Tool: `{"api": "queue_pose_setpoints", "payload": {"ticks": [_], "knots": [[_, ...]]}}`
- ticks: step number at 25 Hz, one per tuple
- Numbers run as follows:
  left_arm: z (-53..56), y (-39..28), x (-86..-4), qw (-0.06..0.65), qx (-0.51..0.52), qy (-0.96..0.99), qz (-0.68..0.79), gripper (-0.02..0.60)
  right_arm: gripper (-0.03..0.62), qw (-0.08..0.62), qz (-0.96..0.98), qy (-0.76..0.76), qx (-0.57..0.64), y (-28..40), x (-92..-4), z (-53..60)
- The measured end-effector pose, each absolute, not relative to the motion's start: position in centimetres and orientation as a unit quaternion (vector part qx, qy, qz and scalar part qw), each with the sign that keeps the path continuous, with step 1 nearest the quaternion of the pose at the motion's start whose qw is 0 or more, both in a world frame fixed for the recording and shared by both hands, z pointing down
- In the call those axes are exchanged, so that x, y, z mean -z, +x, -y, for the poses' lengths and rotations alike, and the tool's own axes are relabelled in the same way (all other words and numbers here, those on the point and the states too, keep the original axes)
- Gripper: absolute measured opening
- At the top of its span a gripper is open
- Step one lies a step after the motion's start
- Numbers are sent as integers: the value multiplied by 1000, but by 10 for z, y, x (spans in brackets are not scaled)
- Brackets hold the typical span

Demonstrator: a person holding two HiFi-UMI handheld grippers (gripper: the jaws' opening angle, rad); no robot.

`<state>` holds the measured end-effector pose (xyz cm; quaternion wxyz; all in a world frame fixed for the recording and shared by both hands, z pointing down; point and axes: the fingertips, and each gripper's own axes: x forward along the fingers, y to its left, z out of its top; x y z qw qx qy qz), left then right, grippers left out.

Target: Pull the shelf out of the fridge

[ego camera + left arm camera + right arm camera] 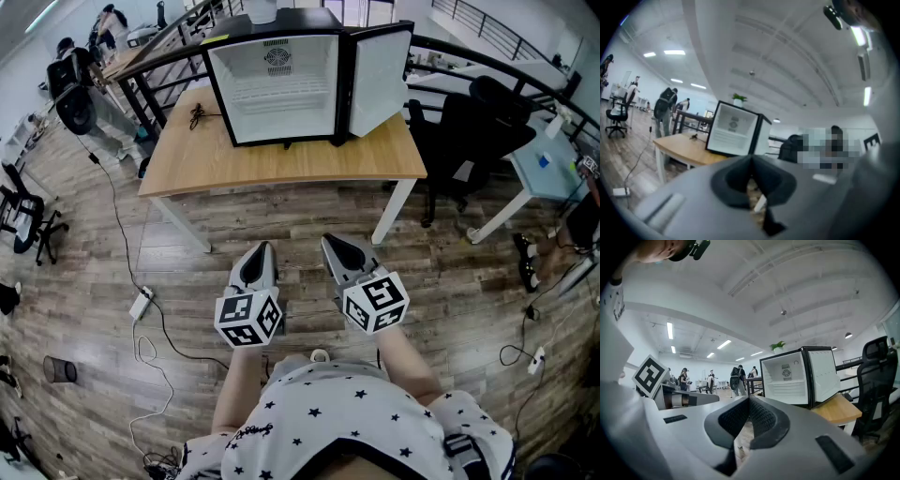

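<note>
Jaws shut and empty, left gripper (262, 249) and right gripper (332, 244) face white wire shelf (279, 94), crosswise at twelve o'clock in black fridge (343, 89).

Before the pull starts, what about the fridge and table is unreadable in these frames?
- Shelf, head view: too small to see how it is seated.
- Dark item on the table, head view: too small to identify.
- Fridge interior, left gripper view: blurred, so nothing inside it reads clearly.
</note>
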<state>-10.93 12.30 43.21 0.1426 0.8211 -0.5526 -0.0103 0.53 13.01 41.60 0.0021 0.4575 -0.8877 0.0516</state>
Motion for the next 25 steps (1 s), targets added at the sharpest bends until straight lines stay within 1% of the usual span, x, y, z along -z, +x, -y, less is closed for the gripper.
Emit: {"api": "queue_pose_setpoints", "payload": {"ticks": [10, 15, 25], "knots": [[-130, -90, -431, 140, 9, 827, 544, 5, 20, -12, 885, 460, -68, 23, -414, -136], [-124, -92, -432, 146, 8, 826, 544, 5, 20, -37, 887, 448, -105, 23, -419, -131], [-98, -97, -440, 173, 21, 822, 542, 5, 23, -20, 885, 448, -126, 24, -428, -104]]}}
